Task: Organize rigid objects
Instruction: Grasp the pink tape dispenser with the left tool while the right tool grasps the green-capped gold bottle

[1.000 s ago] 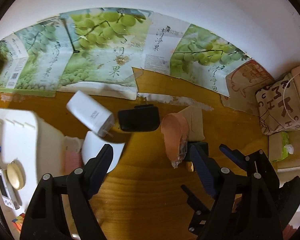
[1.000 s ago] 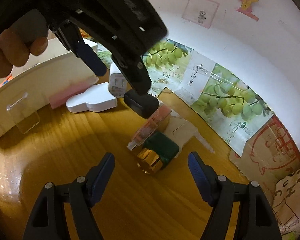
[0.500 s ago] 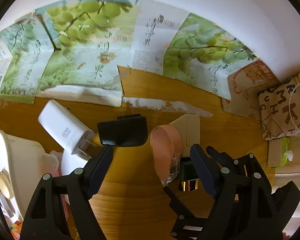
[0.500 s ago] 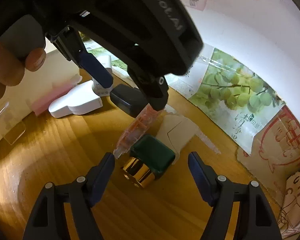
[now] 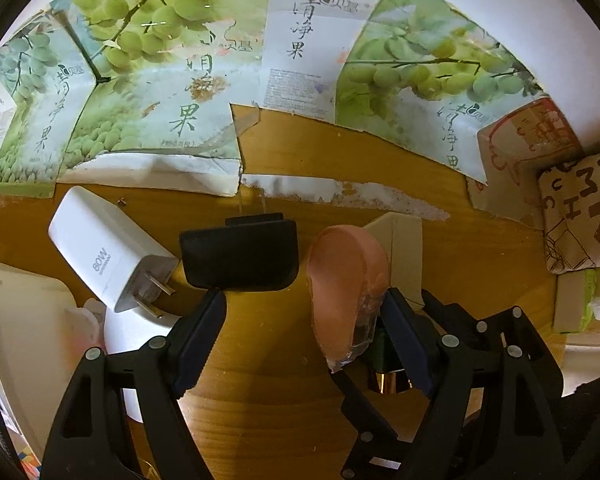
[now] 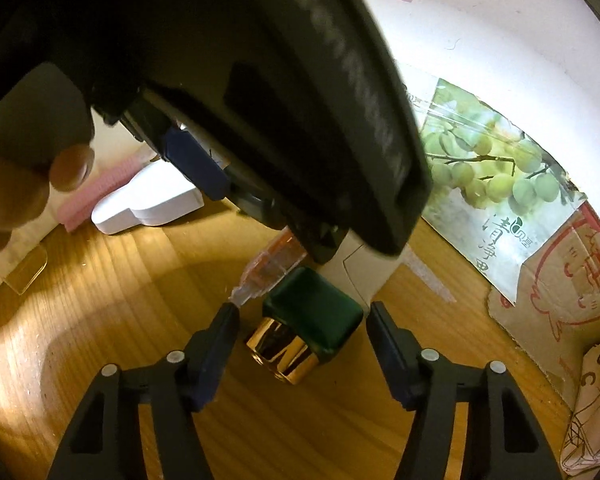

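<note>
On the wooden table lie a white 80W charger (image 5: 100,254), a black box (image 5: 240,258), a peach-coloured transparent case (image 5: 346,280) and a green bottle with a gold cap (image 6: 304,328). My left gripper (image 5: 304,328) is open, just short of the black box and the peach case. My right gripper (image 6: 300,336) is open, its jaws on either side of the green bottle's gold cap, not touching. The peach case (image 6: 272,266) lies just beyond the bottle in the right wrist view. The left gripper's body fills the top of that view.
A white tray (image 5: 12,320) and a white flat shape (image 6: 148,208) lie at the left, with a pink item (image 6: 96,192) beside it. Grape-printed cardboard (image 5: 160,100) lines the back wall. A patterned paper package (image 5: 580,216) sits at the right. A clear plastic piece (image 6: 16,276) lies left.
Both grippers moved forward and down. The left one closed in on the black box and peach case. The right one came around the green bottle.
</note>
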{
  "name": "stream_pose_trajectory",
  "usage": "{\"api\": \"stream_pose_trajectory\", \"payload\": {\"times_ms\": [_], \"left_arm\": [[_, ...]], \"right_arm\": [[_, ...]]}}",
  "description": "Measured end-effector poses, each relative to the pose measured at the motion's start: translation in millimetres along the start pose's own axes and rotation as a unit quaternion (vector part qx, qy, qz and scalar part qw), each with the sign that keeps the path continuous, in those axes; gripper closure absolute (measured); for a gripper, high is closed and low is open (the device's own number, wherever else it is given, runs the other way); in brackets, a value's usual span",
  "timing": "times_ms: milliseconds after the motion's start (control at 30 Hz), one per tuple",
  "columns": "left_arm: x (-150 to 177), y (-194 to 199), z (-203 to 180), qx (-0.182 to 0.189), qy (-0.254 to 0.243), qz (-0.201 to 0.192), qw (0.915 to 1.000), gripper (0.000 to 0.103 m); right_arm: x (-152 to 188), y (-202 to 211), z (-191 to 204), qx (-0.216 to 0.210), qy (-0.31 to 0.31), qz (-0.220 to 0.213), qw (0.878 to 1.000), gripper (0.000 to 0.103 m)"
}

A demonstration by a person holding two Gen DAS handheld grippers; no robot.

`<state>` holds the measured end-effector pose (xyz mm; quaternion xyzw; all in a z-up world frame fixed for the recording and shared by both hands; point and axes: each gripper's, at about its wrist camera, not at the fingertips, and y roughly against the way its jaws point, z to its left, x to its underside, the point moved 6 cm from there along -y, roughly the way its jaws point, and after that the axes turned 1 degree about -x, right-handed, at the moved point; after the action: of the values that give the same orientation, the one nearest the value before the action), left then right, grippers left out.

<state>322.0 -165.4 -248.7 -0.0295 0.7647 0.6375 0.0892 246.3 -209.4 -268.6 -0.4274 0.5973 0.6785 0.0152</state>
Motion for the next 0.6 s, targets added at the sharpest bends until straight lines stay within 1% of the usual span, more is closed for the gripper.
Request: {"api": "stream_pose_trajectory", "payload": {"times_ms": [33, 100, 167, 267, 300, 333, 367, 400, 467, 500, 533, 567, 600], "left_arm": [[0, -2, 0, 0.001, 0.004, 0.003, 1.0000, 0.022], [-1, -4, 2, 0.005, 0.012, 0.004, 0.9999, 0.022], [1, -6, 2, 0.009, 0.017, 0.005, 0.9998, 0.023], [0, -7, 4, 0.022, 0.024, 0.004, 0.9995, 0.030], [0, -7, 5, 0.028, 0.029, 0.006, 0.9992, 0.034], [0, -8, 9, 0.028, 0.033, 0.010, 0.9990, 0.042], [0, -10, 10, 0.025, 0.036, 0.014, 0.9989, 0.047], [0, -9, 12, 0.023, 0.037, 0.011, 0.9990, 0.050], [0, -11, 14, 0.024, 0.039, 0.012, 0.9989, 0.054], [1, -11, 14, 0.028, 0.040, 0.013, 0.9987, 0.060], [1, -12, 14, 0.040, 0.042, 0.017, 0.9982, 0.068], [2, -13, 13, 0.053, 0.048, 0.021, 0.9972, 0.070], [3, -14, 14, 0.057, 0.053, 0.024, 0.9967, 0.072]], "right_arm": [[0, 0, 0, 0.000, -0.001, 0.000, 1.000, 0.038], [1, 1, -2, 0.001, -0.002, 0.000, 1.000, 0.044], [3, 3, -3, -0.001, -0.005, 0.001, 1.000, 0.045], [4, 3, -5, -0.008, -0.006, 0.004, 1.000, 0.046], [5, 3, -6, -0.008, -0.005, 0.006, 1.000, 0.047], [6, 5, -9, -0.008, -0.005, 0.006, 1.000, 0.047], [6, 5, -9, -0.010, -0.006, 0.008, 1.000, 0.048], [7, 6, -10, -0.015, -0.008, 0.008, 1.000, 0.051], [8, 6, -11, -0.015, -0.010, 0.010, 1.000, 0.051], [7, 6, -10, -0.015, -0.010, 0.010, 1.000, 0.051], [7, 6, -11, -0.016, -0.012, 0.011, 1.000, 0.051], [7, 6, -11, -0.017, -0.014, 0.011, 1.000, 0.051], [8, 6, -12, -0.019, -0.016, 0.013, 1.000, 0.051]]}}
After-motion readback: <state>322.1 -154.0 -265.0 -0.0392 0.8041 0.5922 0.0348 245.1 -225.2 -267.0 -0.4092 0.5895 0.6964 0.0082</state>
